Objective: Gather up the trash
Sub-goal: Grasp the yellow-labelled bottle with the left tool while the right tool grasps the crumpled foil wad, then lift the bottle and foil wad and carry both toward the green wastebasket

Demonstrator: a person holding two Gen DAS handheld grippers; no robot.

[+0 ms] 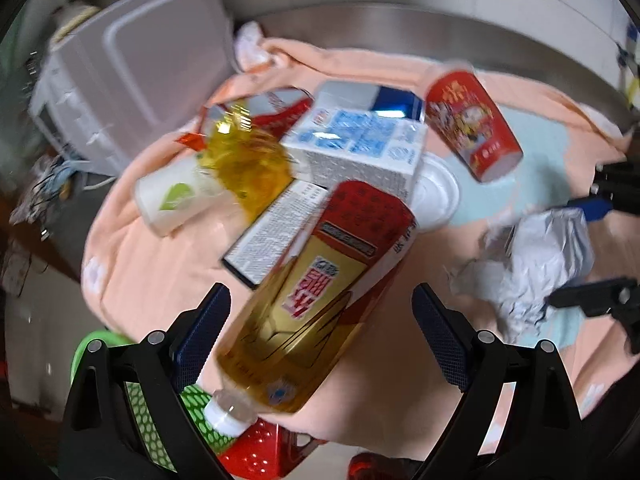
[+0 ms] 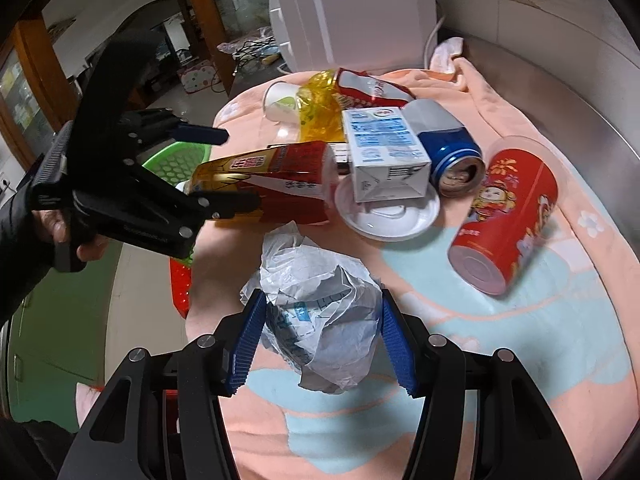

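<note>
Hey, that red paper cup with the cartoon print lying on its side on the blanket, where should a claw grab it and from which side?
Grip the red paper cup across its middle, coming down from above. It lies tipped over on the peach blanket with bare cloth on both long sides, so the fingers can straddle its round wall. Squeeze lightly; paper walls probably crush. Avoid the ends: the taper might let it slip out.

place: lived-in home | landmark: white appliance [image 2: 352,16] at the table's far end | under it: peach fleece blanket [image 2: 520,312] used as a tablecloth | left of it: wooden door frame [image 2: 204,20] opening onto a cluttered room | beyond: tiled floor
</note>
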